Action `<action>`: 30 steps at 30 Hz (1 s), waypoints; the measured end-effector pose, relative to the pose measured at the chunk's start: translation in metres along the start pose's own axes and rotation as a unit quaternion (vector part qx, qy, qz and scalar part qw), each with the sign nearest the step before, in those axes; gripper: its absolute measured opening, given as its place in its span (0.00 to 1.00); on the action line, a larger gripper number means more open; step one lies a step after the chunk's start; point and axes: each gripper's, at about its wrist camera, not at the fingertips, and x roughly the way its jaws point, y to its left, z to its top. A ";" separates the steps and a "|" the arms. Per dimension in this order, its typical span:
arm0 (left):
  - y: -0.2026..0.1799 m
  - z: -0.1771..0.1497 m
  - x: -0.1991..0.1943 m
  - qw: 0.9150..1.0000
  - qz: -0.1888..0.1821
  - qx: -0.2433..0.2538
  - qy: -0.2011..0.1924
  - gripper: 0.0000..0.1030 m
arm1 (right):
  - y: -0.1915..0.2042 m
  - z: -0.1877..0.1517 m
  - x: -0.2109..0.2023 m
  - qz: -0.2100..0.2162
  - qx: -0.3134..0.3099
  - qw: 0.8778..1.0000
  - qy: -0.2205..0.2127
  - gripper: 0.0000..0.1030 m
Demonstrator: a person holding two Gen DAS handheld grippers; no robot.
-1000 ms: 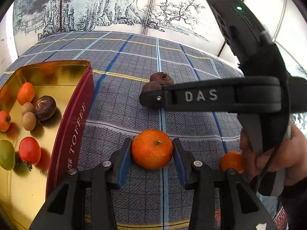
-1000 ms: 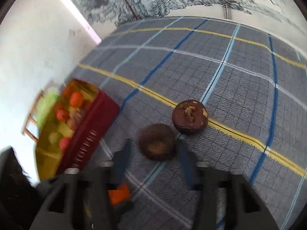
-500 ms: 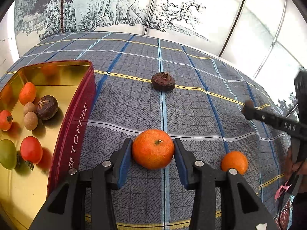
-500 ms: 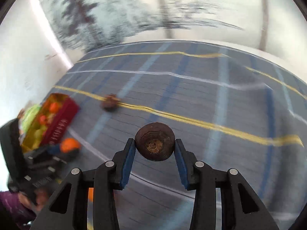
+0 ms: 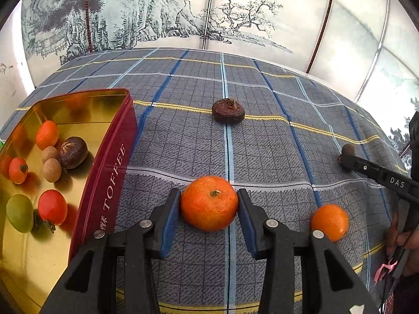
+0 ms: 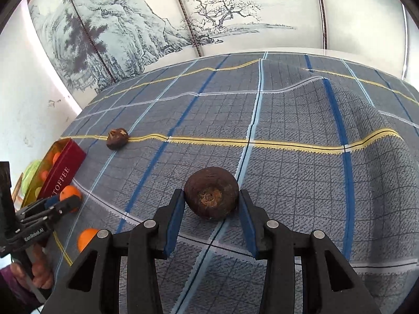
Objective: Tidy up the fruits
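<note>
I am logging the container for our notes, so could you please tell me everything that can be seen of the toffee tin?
The toffee tin is an open rectangular metal box without a lid, dark red outside with "TOFFEE" and a Chinese character in pale letters on its long wall, shiny gold inside. It stands on the checked tablecloth, left of the left gripper. Inside lie two small oranges, two red fruits, one green fruit, two tan round fruits and a dark brown water chestnut. Its near end is cut off by the frame. Neither gripper touches it.

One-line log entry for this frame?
left tongs: shut on tangerine | right tongs: shut on water chestnut | tin: partly filled
</note>
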 end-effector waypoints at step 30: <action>0.002 0.000 0.000 1.000 0.002 -0.004 0.000 0.41 | -0.003 0.000 0.000 0.001 0.003 1.000 -0.001 0.42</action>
